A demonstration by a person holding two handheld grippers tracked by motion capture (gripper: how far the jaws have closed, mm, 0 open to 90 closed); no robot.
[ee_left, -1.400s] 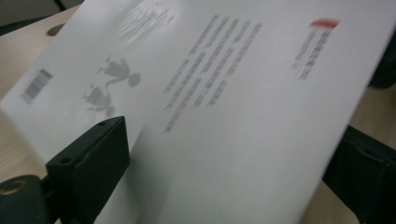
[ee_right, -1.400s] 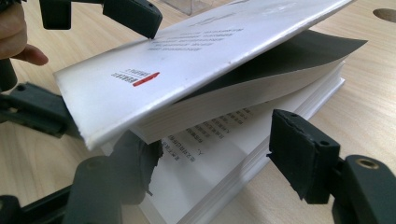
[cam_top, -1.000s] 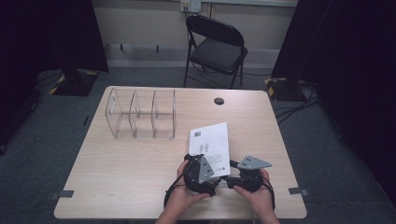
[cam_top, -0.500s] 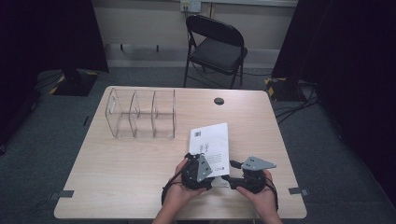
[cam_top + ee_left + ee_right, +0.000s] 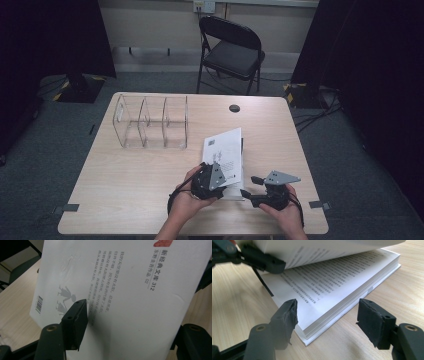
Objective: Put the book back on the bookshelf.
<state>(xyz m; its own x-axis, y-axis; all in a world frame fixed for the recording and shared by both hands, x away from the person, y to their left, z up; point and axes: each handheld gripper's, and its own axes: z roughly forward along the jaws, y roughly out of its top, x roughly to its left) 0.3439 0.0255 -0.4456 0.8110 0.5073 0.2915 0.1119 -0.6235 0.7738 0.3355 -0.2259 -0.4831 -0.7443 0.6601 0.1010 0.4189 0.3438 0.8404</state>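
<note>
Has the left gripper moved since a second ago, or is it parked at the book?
Yes. In the high view the left gripper has shifted slightly right along the table's near edge, lifting the book cover as its jaws closed.

Clear organizer (image 5: pixel 151 122), three compartments: standing well ahead and to the left of the grippers, on the table (image 5: pixel 125 180). Black disc (image 5: pixel 234 108): lying far ahead near the table's far edge. Folding chair (image 5: pixel 231 52): standing beyond the table. Tape strips (image 5: pixel 66 208): sitting at the near corners.
</note>
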